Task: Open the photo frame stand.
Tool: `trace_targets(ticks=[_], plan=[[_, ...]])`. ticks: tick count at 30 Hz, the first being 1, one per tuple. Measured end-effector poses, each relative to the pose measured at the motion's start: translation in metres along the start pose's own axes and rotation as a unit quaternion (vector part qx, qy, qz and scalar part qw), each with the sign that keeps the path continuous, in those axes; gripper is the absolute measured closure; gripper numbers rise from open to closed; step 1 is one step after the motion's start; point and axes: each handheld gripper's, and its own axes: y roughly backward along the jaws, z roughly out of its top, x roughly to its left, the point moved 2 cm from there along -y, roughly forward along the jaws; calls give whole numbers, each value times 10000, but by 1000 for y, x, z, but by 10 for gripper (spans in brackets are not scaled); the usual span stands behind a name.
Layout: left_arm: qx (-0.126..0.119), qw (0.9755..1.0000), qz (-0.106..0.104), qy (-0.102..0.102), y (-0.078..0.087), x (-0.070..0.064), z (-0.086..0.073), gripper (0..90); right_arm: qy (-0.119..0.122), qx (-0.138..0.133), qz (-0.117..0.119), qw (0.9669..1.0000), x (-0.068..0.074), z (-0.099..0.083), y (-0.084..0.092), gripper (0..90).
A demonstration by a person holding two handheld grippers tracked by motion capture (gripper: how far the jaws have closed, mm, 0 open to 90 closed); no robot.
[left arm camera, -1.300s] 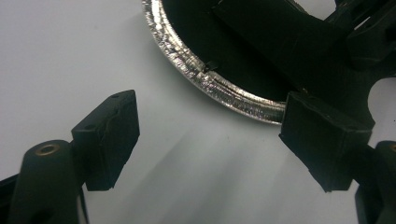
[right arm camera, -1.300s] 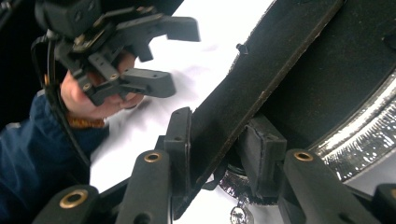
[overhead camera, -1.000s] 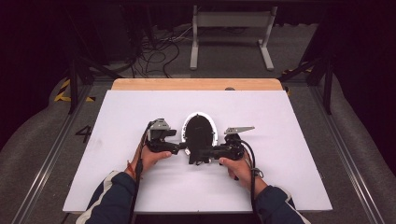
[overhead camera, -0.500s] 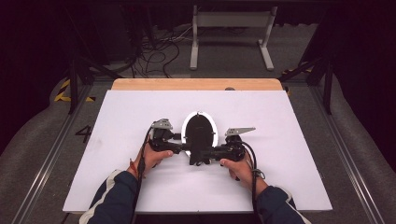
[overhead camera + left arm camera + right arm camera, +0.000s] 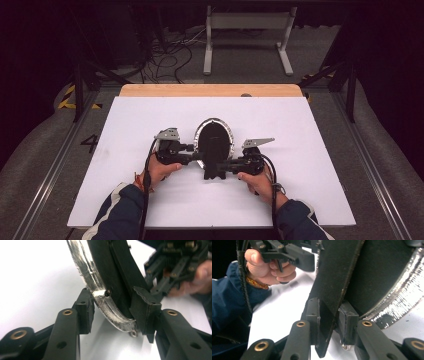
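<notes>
Overhead, the left hand-held gripper [image 5: 192, 153] and right hand-held gripper [image 5: 225, 165] flank a silver-rimmed black dish [image 5: 214, 136] on the white bench [image 5: 325, 165]. Left gripper view: its jaws, just closing, straddle the dish rim [image 5: 110, 307], one pad touching. Right gripper view: its jaws clamp the dish's black strap [image 5: 334, 290].

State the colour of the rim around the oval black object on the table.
Shiny silver; the rim shows best in the left gripper view.

The worktop [image 5: 150, 200] is white, with a light brown wooden strip at its far edge. The round pan [image 5: 214, 136] is black with a shiny silver rim. Both grippers are black with small gold dots. The sleeves [image 5: 120, 215] are dark blue.
</notes>
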Motion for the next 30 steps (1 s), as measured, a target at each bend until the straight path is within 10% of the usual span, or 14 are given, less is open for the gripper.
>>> trace_targets(ticks=[30], plan=[[-12,9989,166,-435,-3,-20,2,684,306,125,-303,9990,10,3,5,757]])
